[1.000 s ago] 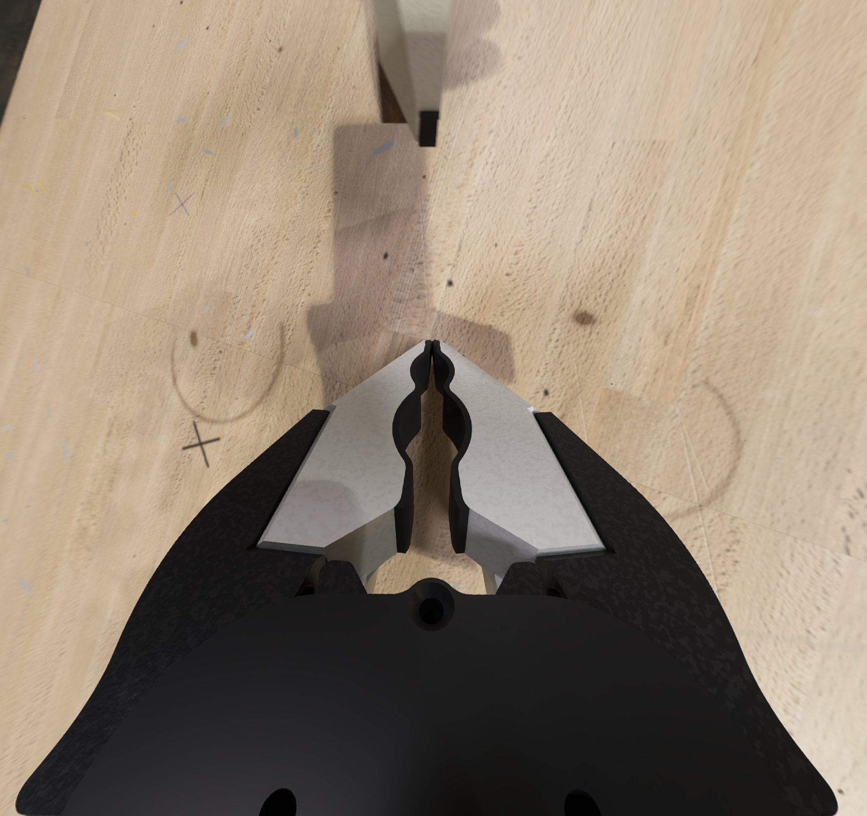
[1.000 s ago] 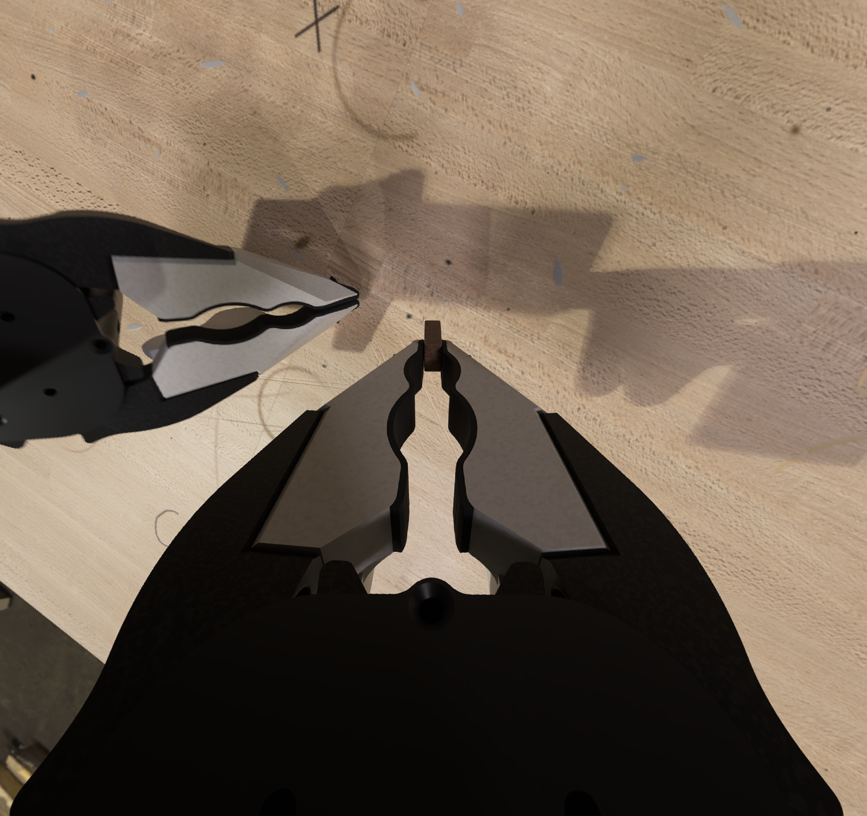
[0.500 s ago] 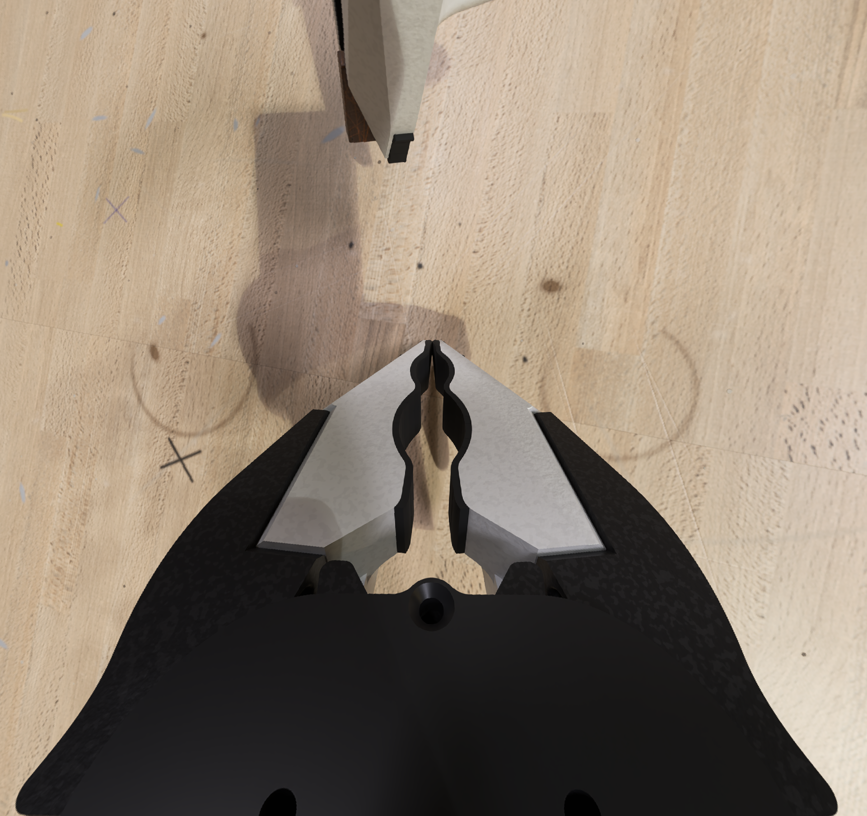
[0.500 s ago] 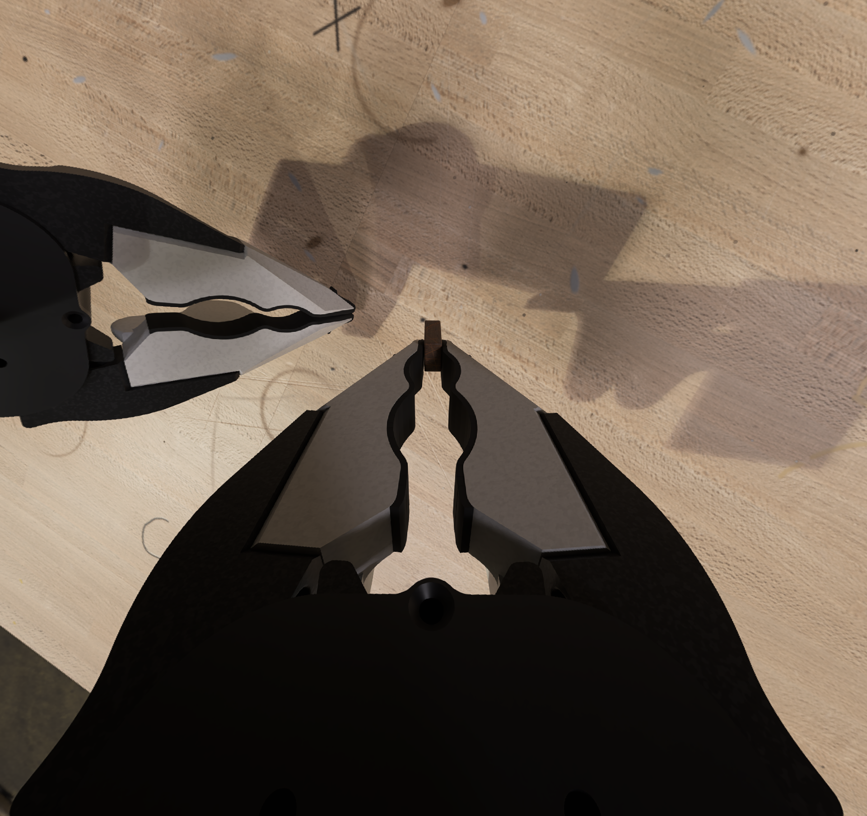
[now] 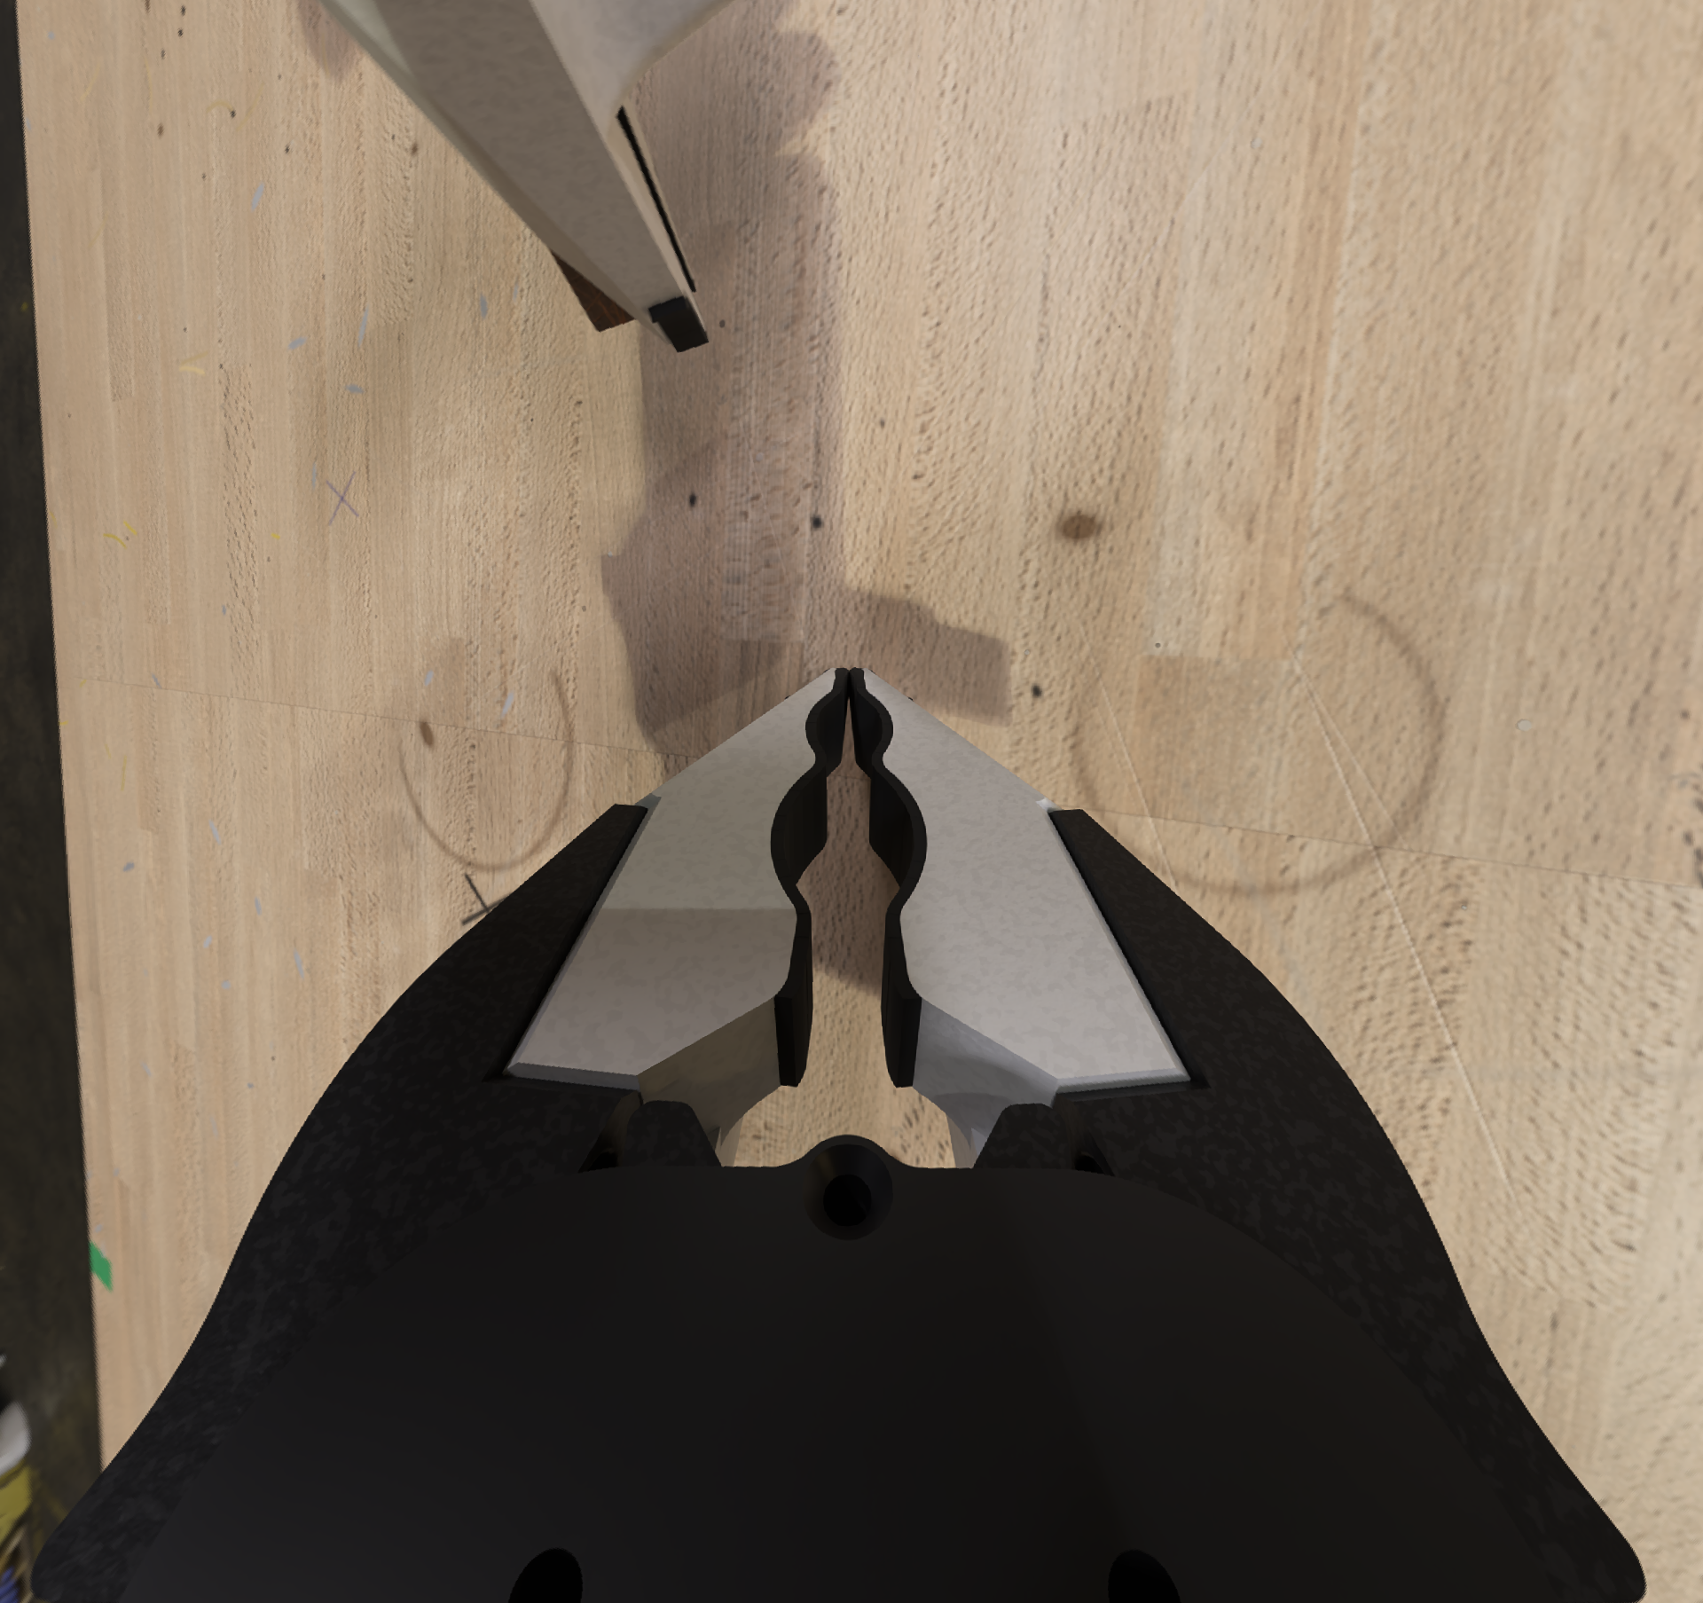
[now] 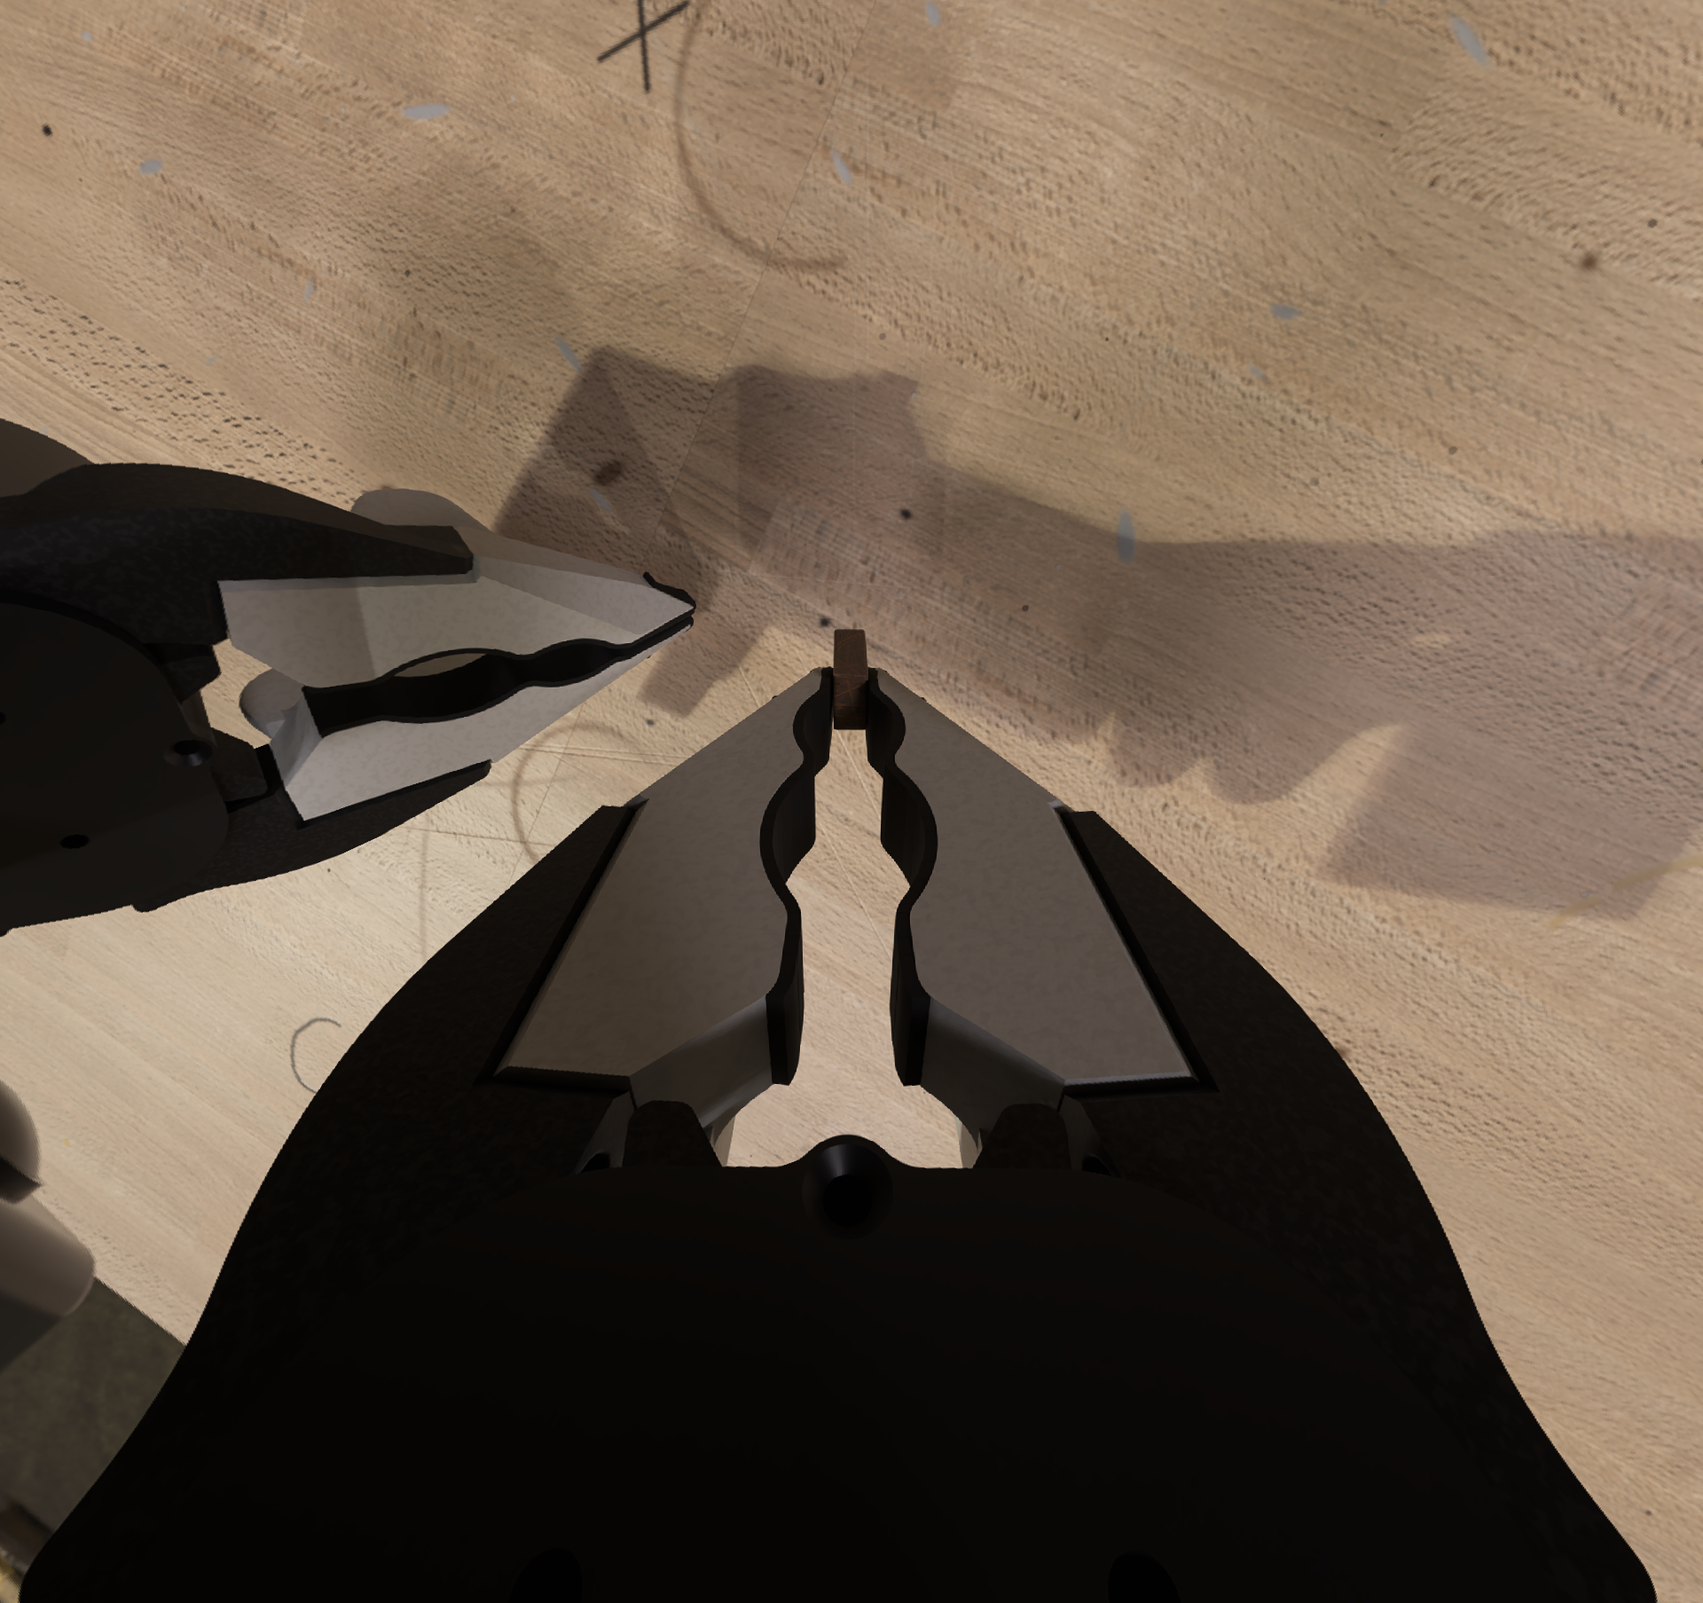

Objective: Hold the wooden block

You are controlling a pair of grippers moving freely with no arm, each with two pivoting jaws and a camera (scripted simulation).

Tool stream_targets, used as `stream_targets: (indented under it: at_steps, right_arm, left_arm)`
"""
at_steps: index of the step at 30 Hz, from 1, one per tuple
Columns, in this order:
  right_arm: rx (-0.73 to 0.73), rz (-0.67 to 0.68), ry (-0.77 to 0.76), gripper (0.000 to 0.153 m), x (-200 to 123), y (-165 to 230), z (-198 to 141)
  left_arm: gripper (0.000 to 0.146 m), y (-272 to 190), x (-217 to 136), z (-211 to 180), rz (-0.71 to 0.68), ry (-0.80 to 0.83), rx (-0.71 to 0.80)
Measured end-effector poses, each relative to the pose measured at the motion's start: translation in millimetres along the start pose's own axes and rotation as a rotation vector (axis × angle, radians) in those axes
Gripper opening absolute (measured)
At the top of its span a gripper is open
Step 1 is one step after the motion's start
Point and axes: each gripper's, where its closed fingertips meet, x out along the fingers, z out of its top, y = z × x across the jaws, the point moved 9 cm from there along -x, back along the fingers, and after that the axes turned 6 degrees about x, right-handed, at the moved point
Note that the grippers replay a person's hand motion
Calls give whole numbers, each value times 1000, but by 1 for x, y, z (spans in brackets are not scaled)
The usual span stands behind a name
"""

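A small dark brown wooden block (image 6: pixel 849 679) is pinched between the tips of my right gripper (image 6: pixel 849 683), held above the wooden table (image 6: pixel 1198 176). In the left wrist view the right gripper (image 5: pixel 659 319) comes in from the top, with a sliver of the block (image 5: pixel 599 305) showing at its tip. My left gripper (image 5: pixel 848 679) is shut and empty, its tips touching, above the table. In the right wrist view the left gripper (image 6: pixel 677 614) sits at the left, its tips a short way left of the block.
The light wooden table (image 5: pixel 1290 268) bears pencil crosses (image 6: pixel 642 29), drawn circles (image 5: pixel 1290 757) and dark knots (image 5: pixel 1078 526). The table's left edge (image 5: pixel 28 729) shows in the left wrist view. Some clutter sits below the table at the bottom left (image 6: pixel 28 1208).
In the left wrist view the right gripper with the block has tilted and reaches lower into frame. The left gripper has turned a little. Both grippers stay shut.
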Motion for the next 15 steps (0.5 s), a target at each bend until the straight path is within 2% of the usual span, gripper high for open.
stream_targets:
  at_steps: [5, 11, 15]
  right_arm:
    - [7, -14, -16, 6, 0, 0, -4]
    - [-32, -70, -41, 6, -4, 2, -10]
    - [-57, -97, -55, 6, -6, 4, -11]
  left_arm:
    - [0, 4, 0, -9, -39, -90, -130]
    - [0, 24, -22, -30, -72, -260, -440]
    - [0, 37, -31, -41, -67, -201, -478]
